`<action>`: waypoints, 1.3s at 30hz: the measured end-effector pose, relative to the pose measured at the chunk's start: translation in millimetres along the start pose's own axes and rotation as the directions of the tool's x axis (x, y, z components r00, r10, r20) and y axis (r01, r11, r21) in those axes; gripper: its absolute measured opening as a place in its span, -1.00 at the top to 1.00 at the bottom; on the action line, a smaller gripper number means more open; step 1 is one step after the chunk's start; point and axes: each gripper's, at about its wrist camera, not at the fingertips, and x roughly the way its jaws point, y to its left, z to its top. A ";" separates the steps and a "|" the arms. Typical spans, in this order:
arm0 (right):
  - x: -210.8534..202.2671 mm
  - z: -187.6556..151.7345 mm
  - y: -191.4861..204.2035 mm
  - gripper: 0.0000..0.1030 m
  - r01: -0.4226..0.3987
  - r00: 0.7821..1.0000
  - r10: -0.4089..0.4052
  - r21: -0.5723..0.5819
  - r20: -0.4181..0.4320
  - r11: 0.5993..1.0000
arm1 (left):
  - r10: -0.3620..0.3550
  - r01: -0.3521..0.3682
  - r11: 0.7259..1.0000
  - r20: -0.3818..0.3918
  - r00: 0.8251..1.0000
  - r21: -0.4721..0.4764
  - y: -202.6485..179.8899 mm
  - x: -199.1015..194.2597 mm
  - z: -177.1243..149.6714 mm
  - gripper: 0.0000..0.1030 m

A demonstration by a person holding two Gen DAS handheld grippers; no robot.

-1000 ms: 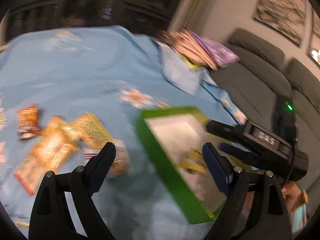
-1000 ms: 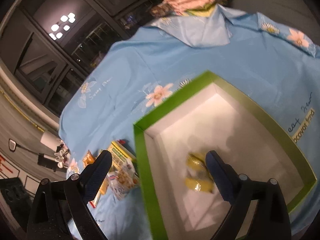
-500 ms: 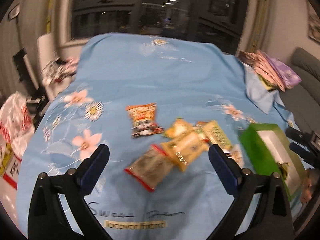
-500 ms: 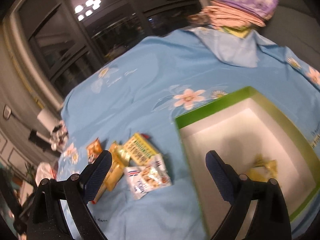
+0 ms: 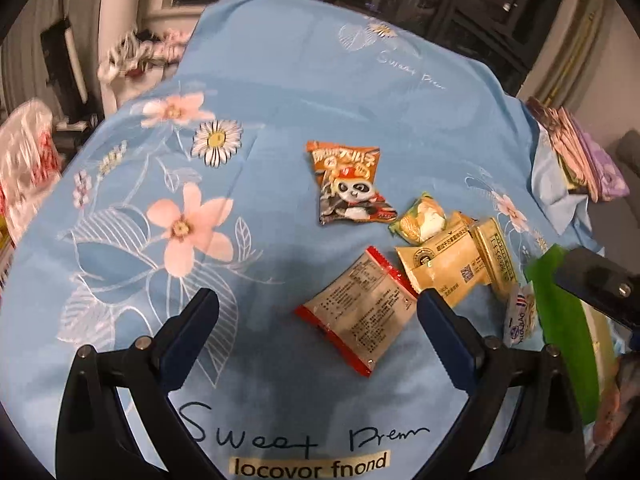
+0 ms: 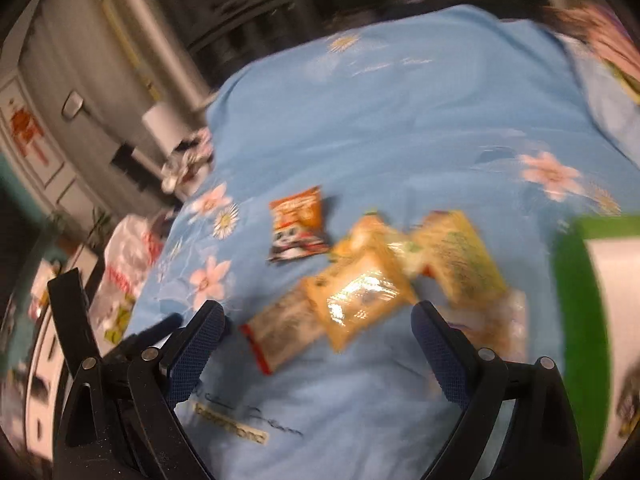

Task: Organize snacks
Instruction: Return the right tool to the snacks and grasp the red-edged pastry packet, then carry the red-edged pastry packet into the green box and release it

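Several snack packets lie on the blue flowered cloth (image 5: 280, 92): an orange panda packet (image 5: 348, 184), a red-edged clear packet (image 5: 360, 312), a tan packet (image 5: 444, 268), a small green-yellow one (image 5: 422, 218) and a white one (image 5: 518, 316). The green box (image 5: 560, 328) stands at the right edge. My left gripper (image 5: 316, 336) is open and empty, hovering just before the red-edged packet. My right gripper (image 6: 316, 340) is open and empty above the tan packet (image 6: 356, 296); the panda packet (image 6: 298, 224) and box (image 6: 580, 320) show in a blurred view.
A stack of pink and purple packets (image 5: 580, 152) sits on folded cloth at the far right. The right gripper's body (image 5: 596, 284) shows over the box. A white bag (image 6: 124, 272) and furniture stand beyond the table's left edge.
Both grippers have swung left, away from the green box and toward the snack pile. The left has closed in on the red-edged packet. Both stay open and empty.
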 end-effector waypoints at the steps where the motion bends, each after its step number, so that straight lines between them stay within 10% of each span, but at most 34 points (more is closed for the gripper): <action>1: 10.2 4.6 6.1 -0.85 0.003 1.000 -0.004 -0.010 -0.021 1.000 | -0.007 0.007 1.000 -0.014 1.000 -0.021 3.6 2.9 0.0 -0.94; 14: 109.0 22.1 43.5 -0.77 -0.125 0.946 0.113 -0.022 -0.304 0.992 | -0.090 0.073 0.986 -0.108 0.990 -0.152 20.7 18.0 -3.7 -0.91; 27: 146.6 16.8 27.0 -0.52 0.048 0.933 -0.068 -0.066 -0.353 0.997 | -0.146 0.118 0.978 -0.158 0.977 -0.171 7.3 29.8 -15.5 -0.34; 39: 145.0 -1.9 32.6 -0.52 -0.043 0.906 -0.014 -0.125 -0.423 0.991 | -0.107 0.083 0.987 -0.173 0.979 -0.140 5.4 38.9 -16.1 0.36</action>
